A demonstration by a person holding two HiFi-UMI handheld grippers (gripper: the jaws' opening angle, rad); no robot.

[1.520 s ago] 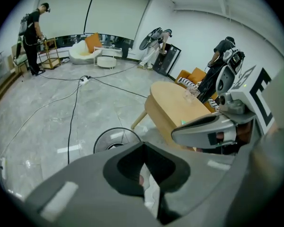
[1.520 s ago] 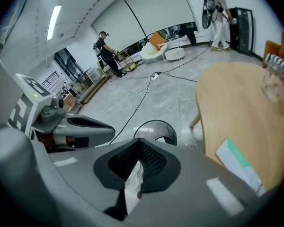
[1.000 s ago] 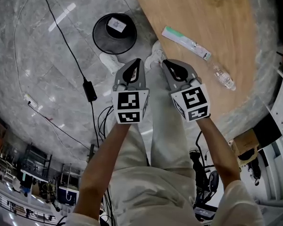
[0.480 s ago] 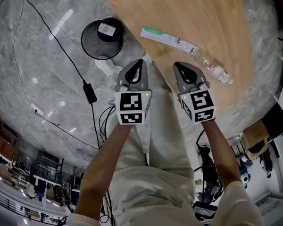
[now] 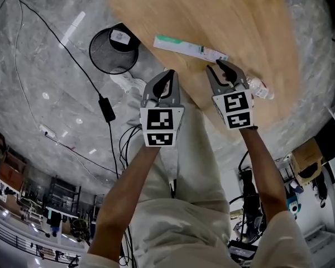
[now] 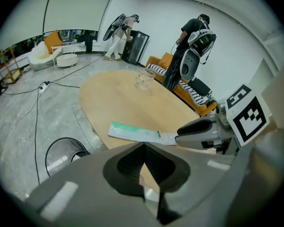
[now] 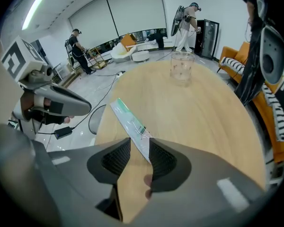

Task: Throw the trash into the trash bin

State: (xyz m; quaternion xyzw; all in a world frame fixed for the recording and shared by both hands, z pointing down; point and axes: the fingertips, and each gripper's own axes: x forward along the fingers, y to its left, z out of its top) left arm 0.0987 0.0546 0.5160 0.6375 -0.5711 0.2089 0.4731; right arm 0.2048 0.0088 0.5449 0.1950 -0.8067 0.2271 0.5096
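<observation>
The right hand-held gripper [image 5: 218, 67] stands spread and empty, its gap lined up on the near end of the green-and-white wrapper [image 5: 190, 48], seemingly not yet touching it; the left hand-held gripper [image 5: 168, 72] is pressed together on nothing; the task looks barely begun, with wrapper and plastic bottle [image 5: 261, 89] both lying on the tabletop [image 5: 212, 10] and the trash bin [image 5: 107, 59] on the floor beside it; the bottle is partly covered by the right hand-held gripper, and a pale scrap [image 5: 120, 37] in the bin is too small to identify.
</observation>
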